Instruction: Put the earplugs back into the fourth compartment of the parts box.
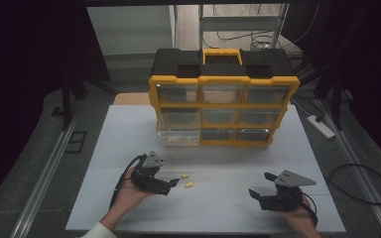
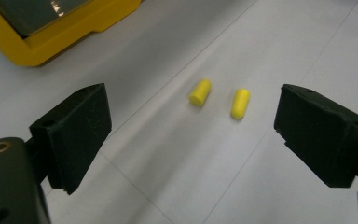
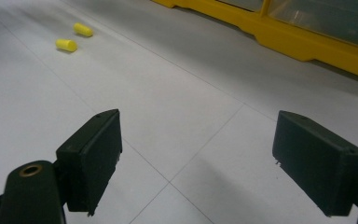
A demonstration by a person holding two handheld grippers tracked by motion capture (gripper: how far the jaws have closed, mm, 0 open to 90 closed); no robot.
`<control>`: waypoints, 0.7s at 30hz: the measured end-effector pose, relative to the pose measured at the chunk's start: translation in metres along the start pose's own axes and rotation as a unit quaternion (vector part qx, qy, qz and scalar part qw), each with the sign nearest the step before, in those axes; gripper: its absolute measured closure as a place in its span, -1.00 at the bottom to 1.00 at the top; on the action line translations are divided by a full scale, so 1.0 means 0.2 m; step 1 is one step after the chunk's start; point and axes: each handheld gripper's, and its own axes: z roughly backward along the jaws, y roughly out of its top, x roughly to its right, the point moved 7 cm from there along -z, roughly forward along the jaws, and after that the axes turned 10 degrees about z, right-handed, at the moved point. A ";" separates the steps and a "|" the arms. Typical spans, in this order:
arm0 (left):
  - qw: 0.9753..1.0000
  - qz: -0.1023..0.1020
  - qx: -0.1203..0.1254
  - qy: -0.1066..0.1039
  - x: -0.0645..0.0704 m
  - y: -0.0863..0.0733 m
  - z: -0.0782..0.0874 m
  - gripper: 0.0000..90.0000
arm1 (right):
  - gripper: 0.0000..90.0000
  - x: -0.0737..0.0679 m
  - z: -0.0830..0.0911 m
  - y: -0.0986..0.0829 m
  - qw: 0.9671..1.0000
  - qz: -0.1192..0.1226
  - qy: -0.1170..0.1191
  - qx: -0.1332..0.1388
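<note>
Two small yellow foam plugs lie side by side on the white table. The farther plug [image 1: 184,176] [image 2: 200,92] [image 3: 83,30] and the nearer plug [image 1: 189,185] [image 2: 240,103] [image 3: 66,45] are a short gap apart. My left gripper [image 1: 170,184] [image 2: 193,135] is open just left of them, jaws wide, with both plugs a little ahead of the gap. My right gripper [image 1: 261,184] [image 3: 214,158] is open at the front right, well away from the plugs, with bare table between its jaws.
A yellow and black drawer organizer [image 1: 223,99] [image 2: 51,42] [image 3: 298,46] stands at the back of the table [image 1: 218,208]. Its bottom-left clear drawer [image 1: 179,136] is pulled out. A power strip [image 1: 320,125] and cables lie on the floor to the right.
</note>
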 end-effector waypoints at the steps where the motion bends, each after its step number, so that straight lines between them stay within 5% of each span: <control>1: 1.000 -0.004 -0.003 0.000 0.00 0.01 -0.01 -0.74 | -0.63 0.00 0.00 0.00 1.000 0.001 0.000 -0.001; 21: 0.998 -0.039 -0.054 -0.007 0.03 0.07 -0.18 -0.63 | -0.62 0.00 -0.01 -0.01 1.000 0.001 0.002 -0.007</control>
